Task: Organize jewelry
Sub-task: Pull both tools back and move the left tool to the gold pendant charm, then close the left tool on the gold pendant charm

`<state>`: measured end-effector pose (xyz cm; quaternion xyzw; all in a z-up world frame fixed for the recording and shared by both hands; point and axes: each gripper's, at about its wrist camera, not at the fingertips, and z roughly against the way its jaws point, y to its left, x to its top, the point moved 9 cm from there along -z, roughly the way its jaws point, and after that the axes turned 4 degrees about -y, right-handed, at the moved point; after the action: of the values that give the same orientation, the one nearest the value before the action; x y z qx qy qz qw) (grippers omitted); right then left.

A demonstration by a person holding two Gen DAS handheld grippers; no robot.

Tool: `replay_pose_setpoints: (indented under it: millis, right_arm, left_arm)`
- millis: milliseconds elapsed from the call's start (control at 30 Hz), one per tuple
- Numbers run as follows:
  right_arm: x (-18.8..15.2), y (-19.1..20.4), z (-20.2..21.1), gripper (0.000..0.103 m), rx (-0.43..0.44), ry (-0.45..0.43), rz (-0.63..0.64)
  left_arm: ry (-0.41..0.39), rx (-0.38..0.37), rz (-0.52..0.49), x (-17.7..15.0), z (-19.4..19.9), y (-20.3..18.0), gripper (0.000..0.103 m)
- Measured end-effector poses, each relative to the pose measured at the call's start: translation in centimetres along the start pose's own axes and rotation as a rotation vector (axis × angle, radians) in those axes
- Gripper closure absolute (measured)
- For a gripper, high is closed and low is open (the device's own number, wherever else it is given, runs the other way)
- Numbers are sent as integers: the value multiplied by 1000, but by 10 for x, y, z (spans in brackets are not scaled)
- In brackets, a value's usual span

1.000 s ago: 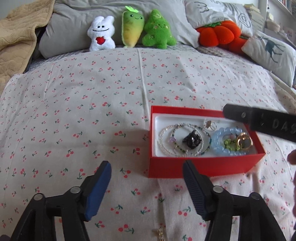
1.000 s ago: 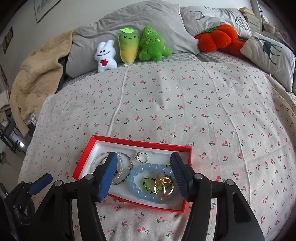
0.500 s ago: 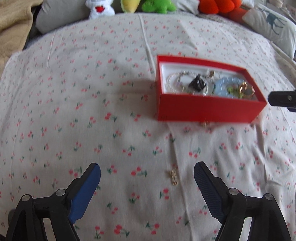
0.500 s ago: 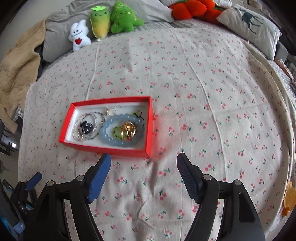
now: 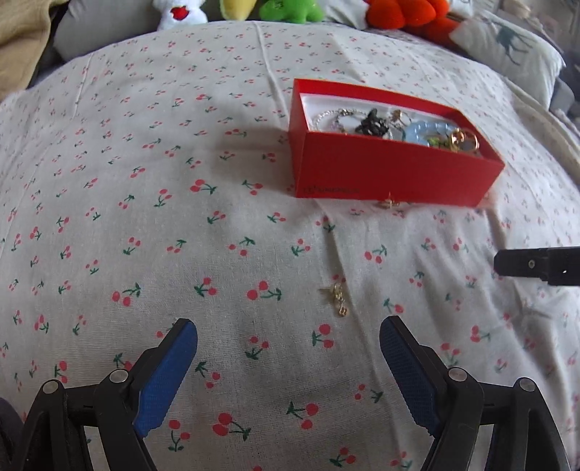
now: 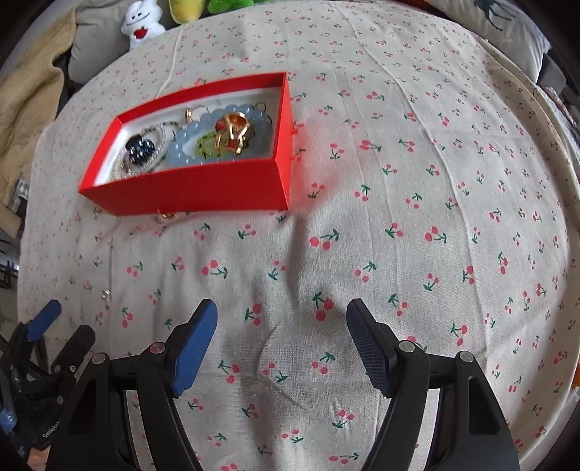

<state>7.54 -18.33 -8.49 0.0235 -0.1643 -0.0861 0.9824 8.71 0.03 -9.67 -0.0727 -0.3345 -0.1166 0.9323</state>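
the left tongs [image 5: 288, 358] hung with blue pads spread wide and nothing between them, low over the cherry-print bedspread [image 5: 145, 217], seemingly lined up on a small gold earring [image 5: 337, 299] that lay loose on the cloth just ahead of them, slightly toward their right pad. the right tongs [image 6: 281, 340] were likewise parted and empty, hovering over bare fabric with the red box [image 6: 203, 192] ahead and to their left; their reach looked idle, as if leaving the stray pieces to the other hand.

a second small gold piece [image 5: 389, 201] rested on the bedspread touching or just beside the box's near wall, farther ahead of the left tongs. inside the white-lined box sat a pale blue bead bracelet [image 6: 224, 119], gold rings [image 6: 233, 132] on a green piece [image 6: 206, 146], a dark beaded ornament [image 6: 139, 148], a clear bead strand [image 6: 152, 128] and one more ring [image 6: 189, 114] near the far wall. the box appeared to serve as the gathering place, so the two pieces outside it were probably what remained. plush toys [image 5: 174, 12] lined the pillows far beyond both tongs.
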Motion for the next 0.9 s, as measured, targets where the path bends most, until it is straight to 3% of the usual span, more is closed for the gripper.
replay_pose_setpoints:
  millis: [167, 233, 433, 700, 900]
  right_arm:
    - [-5, 8, -6, 26, -53, -24, 85]
    - [-7, 8, -8, 26, -58, -21, 94]
    - [-6, 10, -13, 20, -69, -37, 122]
    - [-7, 15, -16, 13, -73, -85, 179]
    - [-4, 12, -19, 8, -83, -101, 178]
  left_arm:
    - [-15, -20, -10, -3, -6, -8, 28]
    - [-10, -37, -26, -3, -8, -14, 41]
    - [7, -54, -42, 0, -17, -26, 67]
    - [8, -39, -13, 3, -24, -27, 73]
    - [6, -16, -6, 7, -28, -24, 92]
